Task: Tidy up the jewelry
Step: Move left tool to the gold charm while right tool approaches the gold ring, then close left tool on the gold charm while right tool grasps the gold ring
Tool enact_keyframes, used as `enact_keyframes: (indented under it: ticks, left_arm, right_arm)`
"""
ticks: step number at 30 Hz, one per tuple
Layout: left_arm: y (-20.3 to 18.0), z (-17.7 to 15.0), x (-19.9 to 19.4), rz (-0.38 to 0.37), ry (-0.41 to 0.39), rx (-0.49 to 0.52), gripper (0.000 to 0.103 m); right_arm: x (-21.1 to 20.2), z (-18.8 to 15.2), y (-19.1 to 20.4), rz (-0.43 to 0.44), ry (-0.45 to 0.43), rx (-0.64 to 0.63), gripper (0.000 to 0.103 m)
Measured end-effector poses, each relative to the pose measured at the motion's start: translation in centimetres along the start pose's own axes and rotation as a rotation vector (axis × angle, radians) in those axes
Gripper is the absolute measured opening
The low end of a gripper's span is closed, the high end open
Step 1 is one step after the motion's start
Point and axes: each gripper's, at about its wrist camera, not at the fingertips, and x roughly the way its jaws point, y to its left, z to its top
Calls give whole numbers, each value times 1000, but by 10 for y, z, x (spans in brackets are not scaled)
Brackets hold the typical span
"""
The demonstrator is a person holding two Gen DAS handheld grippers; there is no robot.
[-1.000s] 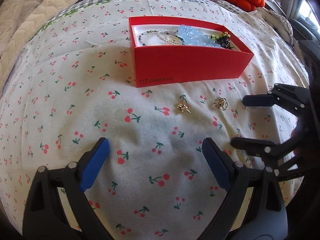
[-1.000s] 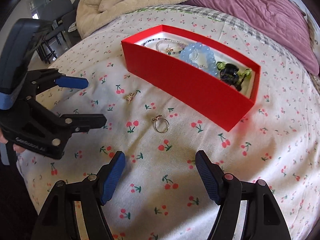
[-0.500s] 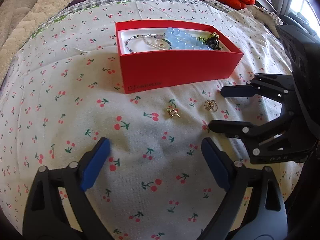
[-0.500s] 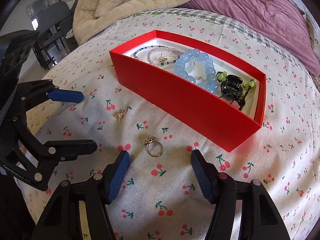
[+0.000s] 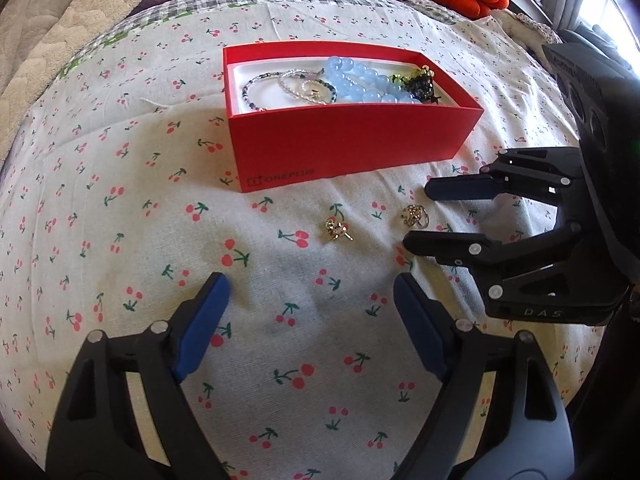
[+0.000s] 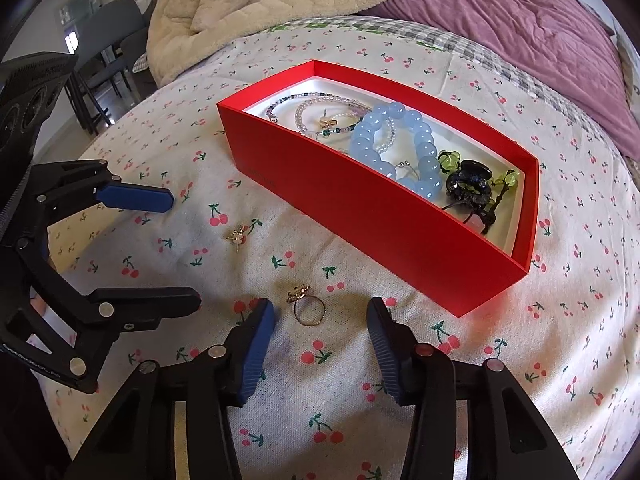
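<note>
Risk of pinching cherry-print sheet (image 6: 400, 400) instead of the thin gold ring (image 6: 306, 306) — right gripper (image 6: 320, 320) half-open, jaws closing around but untouching; left gripper (image 5: 308, 300) wide, narrowing, empty.

Each black tool (image 6: 320, 336) has blue pads (image 6: 256, 344) and silver screws.

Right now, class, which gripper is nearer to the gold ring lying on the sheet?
Right. The right gripper is closing, with the gold ring between its open fingers, not yet pinched. The left gripper hangs further off, nearer the earring.
</note>
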Motion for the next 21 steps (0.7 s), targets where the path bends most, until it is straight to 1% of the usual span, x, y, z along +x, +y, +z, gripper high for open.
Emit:
enact_keyframes:
  ticks: [4,7,9,11,14,16,18,21]
  left_arm:
    - [0,0,-1,-4,-2,-1,82]
    - [0,-1,-2,-4,-2,0,81]
    - [0,-2,-2,-11,-1,0,73]
    - [-1,-1,-2,-17,2,1,69]
    - [-3,0,-2,-30,0,5,67]
    - [-6,1,-2,-42,-2,13,65]
    - [-8,2,0,-50,1,16,59]
    - [-9,5,5,-59,10,11,50]
  right_arm:
    - [0,2,2,6,5,-11,37]
    - [1,3,1,11,8,-18,34]
    - [2,4,1,14,10,-22,32]
    - [3,5,1,19,13,-24,31]
    - [4,7,-1,25,17,-24,28]
    - [5,7,-1,29,18,-26,24]
    - [5,8,1,34,22,-30,20]
    - [5,10,2,31,27,-30,20]
